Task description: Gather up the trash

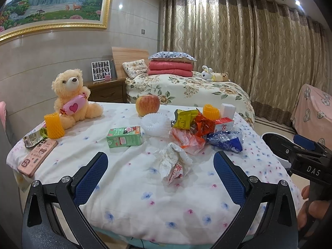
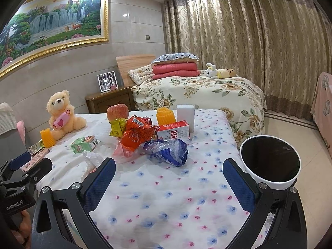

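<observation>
Wrappers (image 1: 199,128) beyond both parted jaws

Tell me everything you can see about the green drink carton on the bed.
The green drink carton is a small rectangular paper box lying on its long side on the flowered bedsheet. Its top face is printed in green with a red and pink label; the print is too small to read. It looks closed and undented. It lies apart from the white foam fruit net, and neither gripper touches it.

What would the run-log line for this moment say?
phase: start | left hand-held gripper: open | right hand-held gripper: open | trash bin: right of bed | blue wrapper: uncollected
</observation>
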### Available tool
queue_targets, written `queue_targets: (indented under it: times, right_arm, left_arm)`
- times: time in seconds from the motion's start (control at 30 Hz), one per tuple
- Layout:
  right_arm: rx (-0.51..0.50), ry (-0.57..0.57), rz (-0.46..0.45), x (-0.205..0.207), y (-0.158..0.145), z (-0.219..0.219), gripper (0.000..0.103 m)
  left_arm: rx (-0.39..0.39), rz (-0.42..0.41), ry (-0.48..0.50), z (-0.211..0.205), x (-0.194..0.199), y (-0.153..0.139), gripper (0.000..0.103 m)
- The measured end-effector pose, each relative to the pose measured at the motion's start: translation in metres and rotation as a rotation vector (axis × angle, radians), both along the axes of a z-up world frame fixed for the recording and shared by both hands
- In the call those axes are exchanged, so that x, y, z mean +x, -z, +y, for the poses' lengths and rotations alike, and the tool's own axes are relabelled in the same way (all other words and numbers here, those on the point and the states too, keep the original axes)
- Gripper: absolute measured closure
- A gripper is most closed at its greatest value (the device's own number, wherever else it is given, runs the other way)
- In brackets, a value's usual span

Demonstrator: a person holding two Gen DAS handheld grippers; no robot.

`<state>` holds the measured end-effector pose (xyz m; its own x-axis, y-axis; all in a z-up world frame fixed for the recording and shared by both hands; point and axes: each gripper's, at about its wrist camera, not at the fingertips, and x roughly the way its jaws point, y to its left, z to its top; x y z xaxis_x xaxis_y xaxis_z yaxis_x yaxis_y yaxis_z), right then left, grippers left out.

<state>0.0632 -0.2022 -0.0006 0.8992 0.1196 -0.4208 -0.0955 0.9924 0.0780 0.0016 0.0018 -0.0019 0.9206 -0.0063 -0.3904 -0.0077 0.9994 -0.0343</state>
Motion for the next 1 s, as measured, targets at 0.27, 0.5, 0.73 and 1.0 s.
queue_targets:
  times: [0.27, 0.5, 0.73, 1.0]
  right_arm:
    - [0.0, -0.001, 0.001, -0.0005, 0.0, 0.0017, 0.0]
    - [0.002, 0.0, 0.002, -0.0001, 0.0001, 0.0008, 0.0]
    - [0.002, -0.001, 0.002, 0.0, 0.0003, 0.0007, 0.0]
    - [0.011, -0.001, 0.009, -0.0007, 0.0018, 0.0033, 0.0]
  left_arm:
    - [-0.001, 0.003, 0.0, -0.0005, 0.0001, 0.0004, 0.0]
    - [-0.002, 0.004, 0.0, -0.0007, 0.0002, 0.0004, 0.0]
    - [-0.001, 0.005, 0.002, -0.0012, 0.0004, 0.0015, 0.0]
    - [-0.001, 0.015, 0.004, -0.003, 0.0015, 0.0044, 0.0]
